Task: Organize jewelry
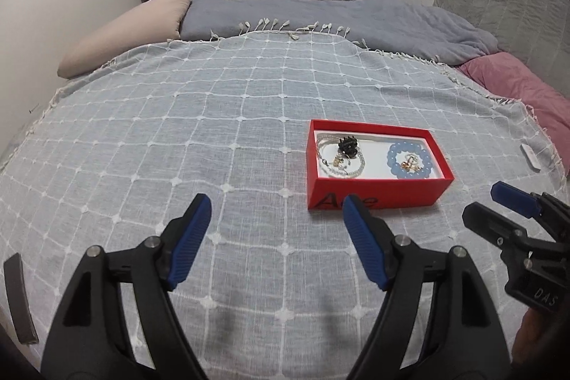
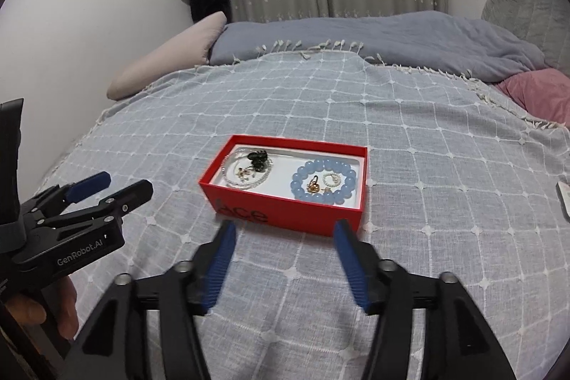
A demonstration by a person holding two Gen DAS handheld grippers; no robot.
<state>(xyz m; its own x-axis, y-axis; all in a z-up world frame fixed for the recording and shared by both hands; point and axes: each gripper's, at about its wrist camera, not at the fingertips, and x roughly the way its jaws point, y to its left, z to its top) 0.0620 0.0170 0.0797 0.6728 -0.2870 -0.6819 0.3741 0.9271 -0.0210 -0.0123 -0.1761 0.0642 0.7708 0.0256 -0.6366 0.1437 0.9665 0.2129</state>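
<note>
Jewelry (image 2: 322, 180) fills the red box (image 2: 285, 214); both grippers hover near it, jaws wide, empty.

Box lettering (image 1: 347, 202) part-hidden behind left gripper (image 1: 276, 202) finger.

A matt red cardboard box (image 2: 285, 216) is sitting on a woven cloth bedspread (image 2: 427, 166), holding glossy blue beads (image 2: 322, 184) and a shiny gold-metal charm (image 2: 313, 186)

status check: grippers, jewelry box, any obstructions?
Left hand-held gripper open, empty. Right hand-held gripper open, empty. Red box on bedspread, blue bead bracelet and necklace inside. Nothing blocking.
</note>
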